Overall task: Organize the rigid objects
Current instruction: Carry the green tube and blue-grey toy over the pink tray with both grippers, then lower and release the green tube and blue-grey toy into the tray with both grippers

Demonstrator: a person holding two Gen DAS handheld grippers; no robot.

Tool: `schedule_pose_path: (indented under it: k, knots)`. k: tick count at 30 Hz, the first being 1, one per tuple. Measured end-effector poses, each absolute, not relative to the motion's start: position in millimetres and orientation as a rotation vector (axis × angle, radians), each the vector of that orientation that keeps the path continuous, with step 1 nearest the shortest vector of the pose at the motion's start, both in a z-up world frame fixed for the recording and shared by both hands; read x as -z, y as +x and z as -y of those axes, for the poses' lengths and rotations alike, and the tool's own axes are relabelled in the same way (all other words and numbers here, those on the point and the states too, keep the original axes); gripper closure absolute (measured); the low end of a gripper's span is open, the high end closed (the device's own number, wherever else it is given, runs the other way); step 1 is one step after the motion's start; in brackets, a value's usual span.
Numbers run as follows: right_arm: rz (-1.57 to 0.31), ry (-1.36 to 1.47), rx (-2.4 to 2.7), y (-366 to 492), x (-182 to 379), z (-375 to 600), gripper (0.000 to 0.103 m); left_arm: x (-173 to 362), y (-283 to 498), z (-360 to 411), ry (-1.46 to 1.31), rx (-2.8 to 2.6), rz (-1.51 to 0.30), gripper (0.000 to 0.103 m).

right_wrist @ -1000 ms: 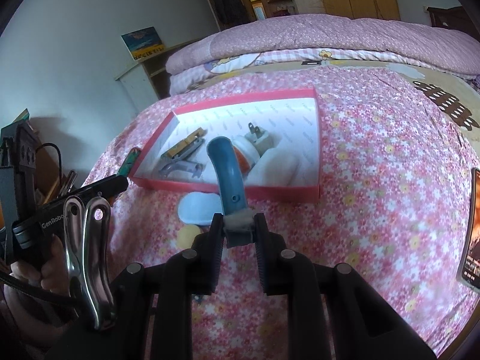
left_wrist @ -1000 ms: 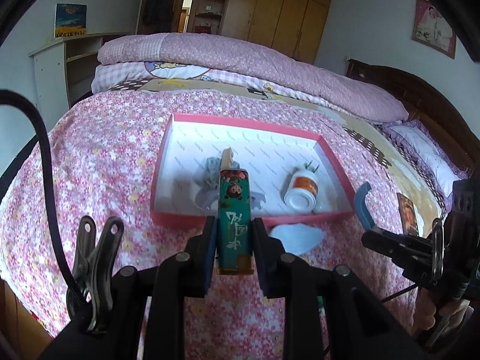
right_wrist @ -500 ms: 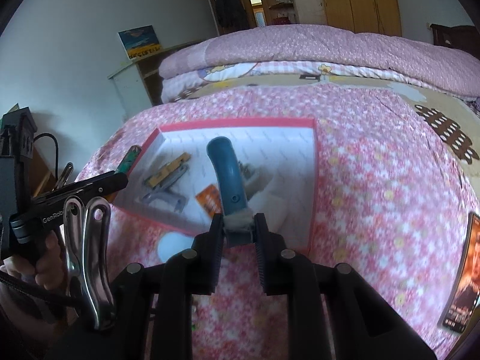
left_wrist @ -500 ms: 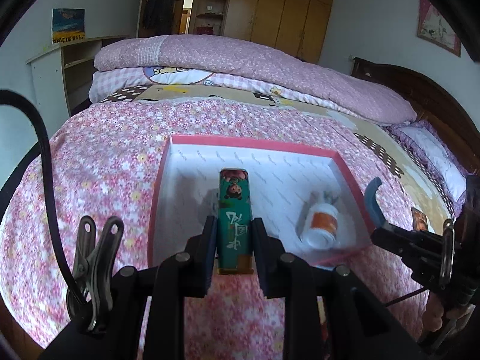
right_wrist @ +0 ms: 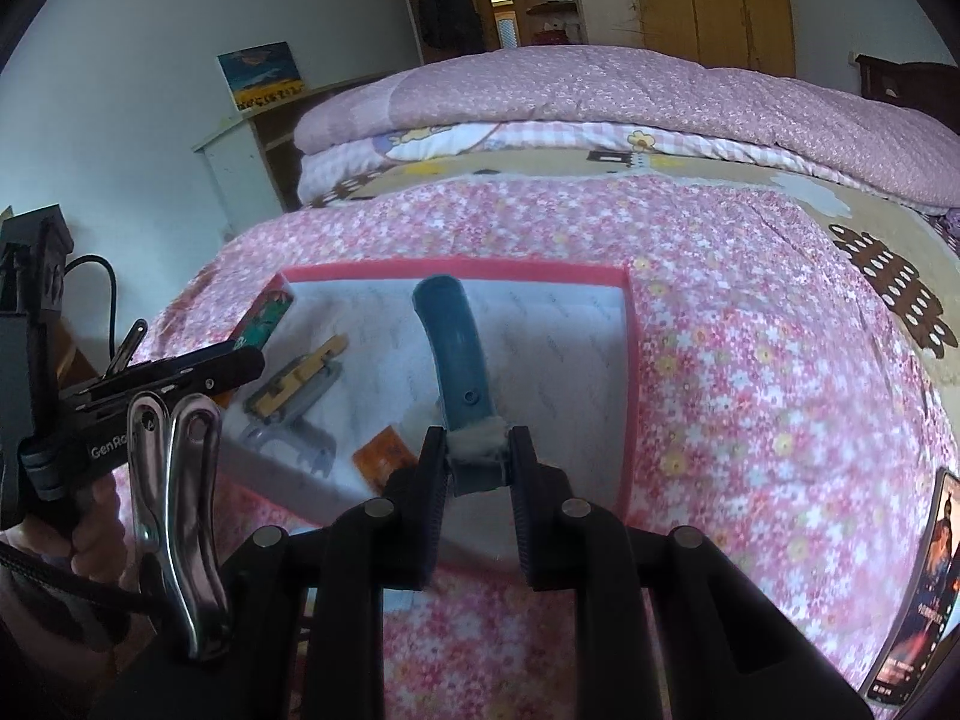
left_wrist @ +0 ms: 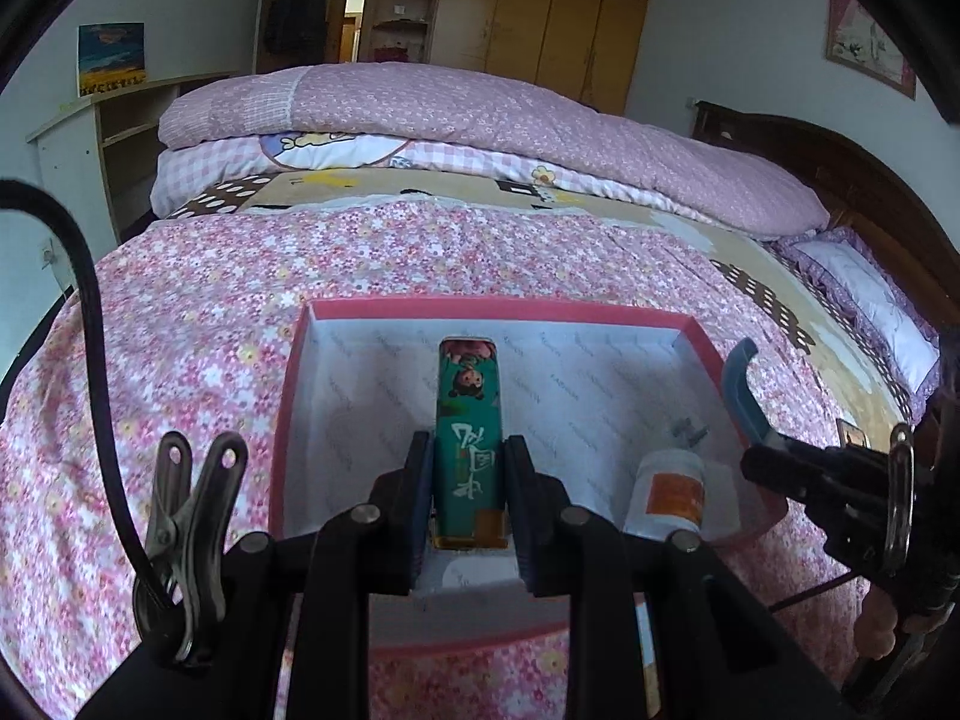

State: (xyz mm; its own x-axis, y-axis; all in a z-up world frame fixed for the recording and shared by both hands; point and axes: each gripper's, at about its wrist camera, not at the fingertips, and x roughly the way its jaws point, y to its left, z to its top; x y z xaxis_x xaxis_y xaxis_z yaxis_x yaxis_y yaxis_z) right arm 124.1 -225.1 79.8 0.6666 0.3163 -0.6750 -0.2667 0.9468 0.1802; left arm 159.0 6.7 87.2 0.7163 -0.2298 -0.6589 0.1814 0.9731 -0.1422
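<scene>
A bedroom's pink floral bedspread [left_wrist: 198, 348] carried a shallow pink-walled white tray [left_wrist: 600, 309] at frame centre. The left gripper [left_wrist: 470, 480] pinched a narrow green printed tin [left_wrist: 468, 414] and the right gripper [right_wrist: 478, 462] a curved blue plastic handle [right_wrist: 453, 348], both poised above the tray; lowering and release looked next.

Glossy printed tin [left_wrist: 468, 438]; smooth blue plastic handle [right_wrist: 454, 354]; box [left_wrist: 576, 312] perhaps matt cardboard.
</scene>
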Motion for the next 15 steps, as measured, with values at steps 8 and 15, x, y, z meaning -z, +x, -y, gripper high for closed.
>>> schedule_pose_path:
  k: [8, 15]
  knots:
    - [-0.787, 0.046, -0.269, 151, -77, 221, 0.082, -84, 182, -5, -0.028, 0.229, -0.737, 0.079]
    - [-0.797, 0.035, -0.264, 166, -73, 221, 0.082, -75, 194, -5, -0.029, 0.224, -0.765, 0.079]
